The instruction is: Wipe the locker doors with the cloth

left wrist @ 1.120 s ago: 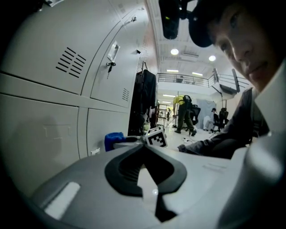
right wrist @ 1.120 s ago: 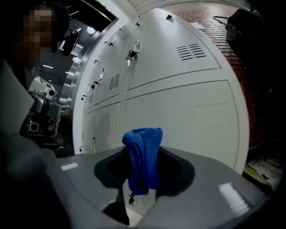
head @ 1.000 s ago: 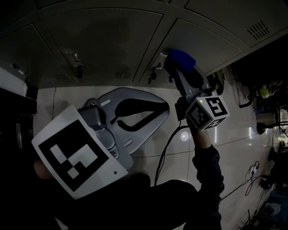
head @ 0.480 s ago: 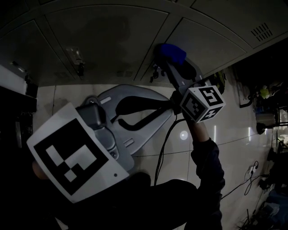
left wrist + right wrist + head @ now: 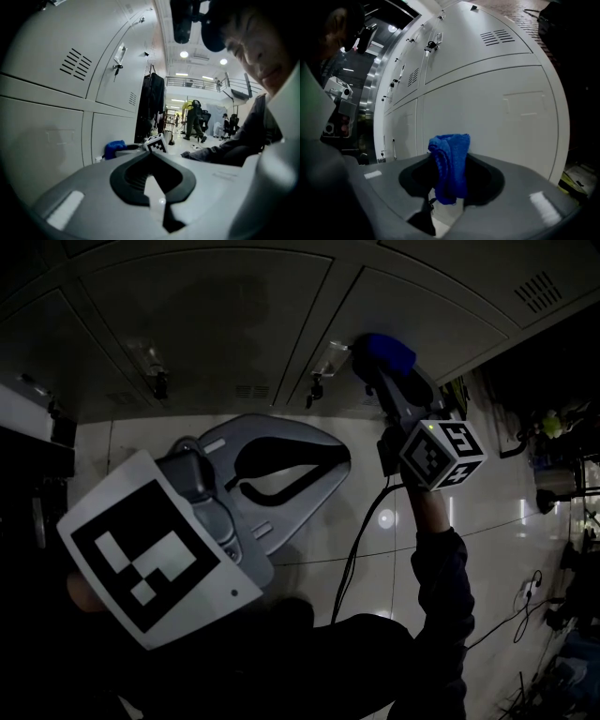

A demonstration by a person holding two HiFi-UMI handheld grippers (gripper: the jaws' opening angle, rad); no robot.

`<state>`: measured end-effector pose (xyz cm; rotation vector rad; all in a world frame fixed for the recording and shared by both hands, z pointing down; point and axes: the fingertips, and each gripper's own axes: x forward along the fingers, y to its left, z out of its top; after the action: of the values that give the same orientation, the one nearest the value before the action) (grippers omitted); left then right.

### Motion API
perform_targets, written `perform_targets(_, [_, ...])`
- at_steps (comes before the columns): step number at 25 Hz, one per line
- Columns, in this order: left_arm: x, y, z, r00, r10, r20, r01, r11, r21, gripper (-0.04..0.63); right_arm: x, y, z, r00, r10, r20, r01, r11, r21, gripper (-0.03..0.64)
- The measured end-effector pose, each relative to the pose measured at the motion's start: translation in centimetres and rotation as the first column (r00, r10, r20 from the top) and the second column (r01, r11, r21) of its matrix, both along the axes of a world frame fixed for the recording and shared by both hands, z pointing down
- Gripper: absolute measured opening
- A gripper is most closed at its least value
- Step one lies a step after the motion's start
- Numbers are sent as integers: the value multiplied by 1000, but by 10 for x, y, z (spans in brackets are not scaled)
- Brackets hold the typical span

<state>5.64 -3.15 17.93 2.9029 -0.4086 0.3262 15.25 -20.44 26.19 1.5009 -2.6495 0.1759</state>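
The blue cloth (image 5: 386, 350) is pressed against a grey locker door (image 5: 441, 324), close to a latch (image 5: 322, 369) at the door's edge. My right gripper (image 5: 380, 364) is shut on the cloth. In the right gripper view the blue cloth (image 5: 450, 166) hangs folded between the jaws, with the locker door (image 5: 487, 108) right behind it. My left gripper (image 5: 343, 457) hovers lower, over the floor and away from the lockers, with its jaws together and nothing in them. The left gripper view shows the left gripper (image 5: 151, 153), and beyond it the blue cloth (image 5: 114, 148) against the lockers (image 5: 47, 136).
Another latch with a key (image 5: 156, 382) sits on the locker to the left. A black cable (image 5: 361, 549) trails across the glossy tiled floor. Clutter and cords (image 5: 553, 427) lie at the right. A dark coat (image 5: 151, 105) hangs further down the row, and people stand far behind.
The right gripper slid the cloth left along the locker door, then back right past where it began. The left gripper has barely shifted.
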Motion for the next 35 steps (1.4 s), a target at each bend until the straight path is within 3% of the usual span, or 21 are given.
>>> perform_targets(14, [9,0,7,1000,1,13,-1,1000,-19,-21,82,0,9,991,136,1,-136,991,1,150])
perform_targets(28, [10,-1,16,1000,11,28,-10,999,-41,-20,175,-2,20,937,349,-10,-349,937,-18,150])
perform_targets(32, [9,0,15,1000,10,28,-8,999,-39,-20,178,1,22,926,378,-15,-378,925,-27,147])
perform_targets(35, [9,1,13,1000,12,24,-11,999,-37,-21,160,9,20,935,355,2,-355,935,-18,146])
